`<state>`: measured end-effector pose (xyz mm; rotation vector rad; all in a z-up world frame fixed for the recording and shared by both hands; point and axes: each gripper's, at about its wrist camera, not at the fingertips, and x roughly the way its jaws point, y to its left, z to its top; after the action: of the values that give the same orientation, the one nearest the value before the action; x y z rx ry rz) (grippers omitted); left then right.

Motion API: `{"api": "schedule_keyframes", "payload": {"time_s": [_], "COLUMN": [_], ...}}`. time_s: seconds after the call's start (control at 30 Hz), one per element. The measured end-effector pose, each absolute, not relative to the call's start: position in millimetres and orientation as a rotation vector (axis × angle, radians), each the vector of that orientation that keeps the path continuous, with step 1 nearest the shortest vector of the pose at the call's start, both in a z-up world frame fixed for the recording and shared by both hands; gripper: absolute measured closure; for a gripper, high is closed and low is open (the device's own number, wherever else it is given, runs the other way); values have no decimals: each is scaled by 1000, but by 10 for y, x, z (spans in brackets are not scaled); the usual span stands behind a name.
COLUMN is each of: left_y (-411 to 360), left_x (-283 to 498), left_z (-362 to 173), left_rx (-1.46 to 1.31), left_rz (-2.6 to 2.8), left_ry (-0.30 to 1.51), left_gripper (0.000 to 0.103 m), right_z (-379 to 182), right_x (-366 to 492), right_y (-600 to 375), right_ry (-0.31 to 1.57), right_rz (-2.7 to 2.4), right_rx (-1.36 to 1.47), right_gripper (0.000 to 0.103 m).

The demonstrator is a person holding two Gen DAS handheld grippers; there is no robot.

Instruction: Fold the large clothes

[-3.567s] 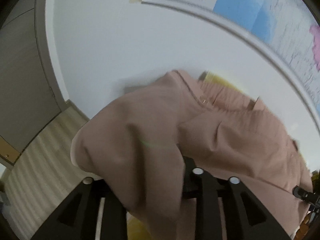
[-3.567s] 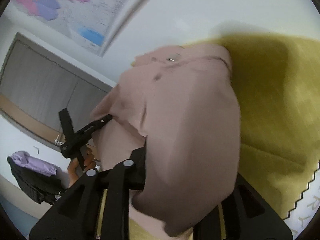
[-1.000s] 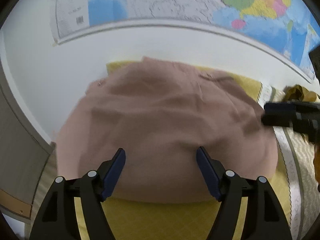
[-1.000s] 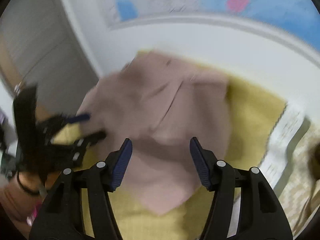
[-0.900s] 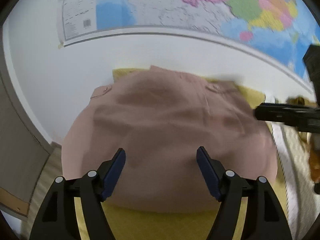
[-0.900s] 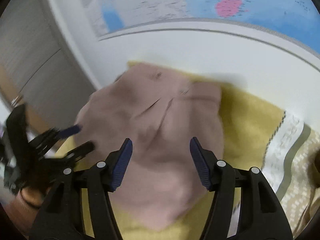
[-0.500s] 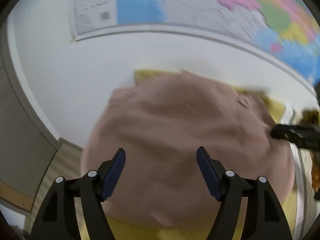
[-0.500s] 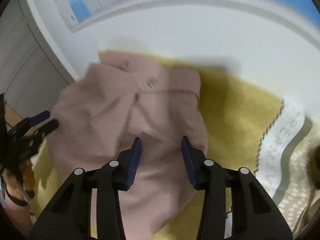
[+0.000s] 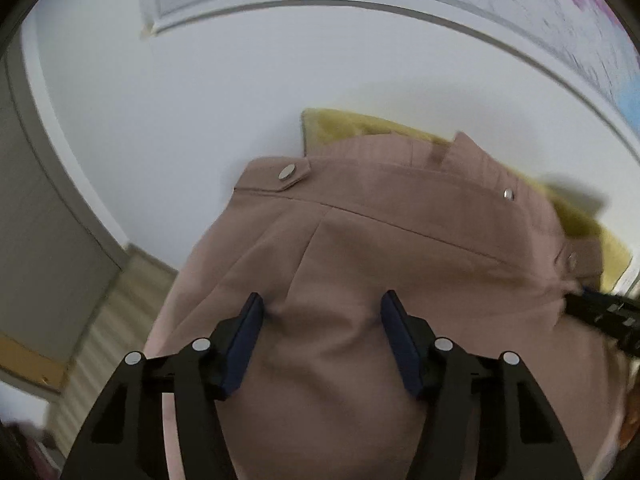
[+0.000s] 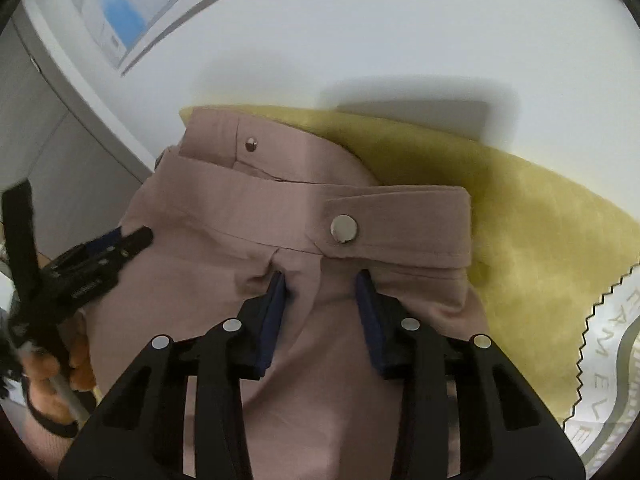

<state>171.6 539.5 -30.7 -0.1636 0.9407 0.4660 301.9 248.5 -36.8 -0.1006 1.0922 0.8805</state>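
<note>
A dusty-pink garment with a snap-button waistband [image 9: 400, 240] lies on a yellow cloth [image 9: 340, 126] against the wall. My left gripper [image 9: 322, 312] is open, its blue pads pressed down into the pink fabric just below the waistband's left end. My right gripper [image 10: 320, 286] is open too, its pads set on the pink garment [image 10: 280, 208] just under the waistband's big silver snap [image 10: 344, 229]. The left gripper also shows in the right wrist view [image 10: 92, 256], at the garment's left edge.
A white wall with a map [image 9: 520, 12] stands right behind the cloth. A grey door frame [image 9: 60, 200] and floor lie to the left. A patterned white cloth [image 10: 608, 360] adjoins the yellow cloth [image 10: 540, 220] on the right.
Both grippers have dropped from above the laid-out garment and moved forward to its waistband end, now pressing into the fabric. The right jaws have narrowed somewhat.
</note>
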Motion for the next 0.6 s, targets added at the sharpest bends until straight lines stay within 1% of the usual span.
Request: {"api": "schedule_keyframes", "payload": {"time_s": [0.07, 0.17, 0.23, 0.3, 0.37, 0.4, 0.43, 0.53, 0.6], "left_y": [5328, 5218, 5137, 5034, 4939, 4883, 4820, 4695, 4748], "left_x": [1687, 1506, 1377, 1200, 1090, 1037, 988, 928, 963], "left_z": [-282, -136, -54, -1, -10, -29, -63, -237, -330], "left_rx": [-136, -122, -102, -105, -88, -78, -67, -28, -56], "left_rz": [453, 425, 415, 367, 326, 301, 272, 240, 235], "left_ry": [942, 886, 858, 839, 839, 844, 853, 888, 899], "left_gripper": [44, 44, 44, 44, 42, 42, 39, 38, 38], "right_z": [-299, -138, -23, 37, 82, 84, 63, -138, -255], "right_x": [2981, 2841, 2666, 2495, 2287, 2169, 2094, 1979, 2037], "right_y": [2462, 2356, 2259, 2170, 2044, 1992, 1979, 1886, 1810], "right_ry": [1078, 1021, 961, 922, 899, 884, 879, 908, 936], "right_rz": [871, 884, 929, 972, 1016, 1046, 1063, 1033, 1026], "right_rx": [-133, -147, -170, -181, -214, -241, -271, -385, -364], "right_gripper": [66, 55, 54, 49, 48, 45, 45, 45, 45]}}
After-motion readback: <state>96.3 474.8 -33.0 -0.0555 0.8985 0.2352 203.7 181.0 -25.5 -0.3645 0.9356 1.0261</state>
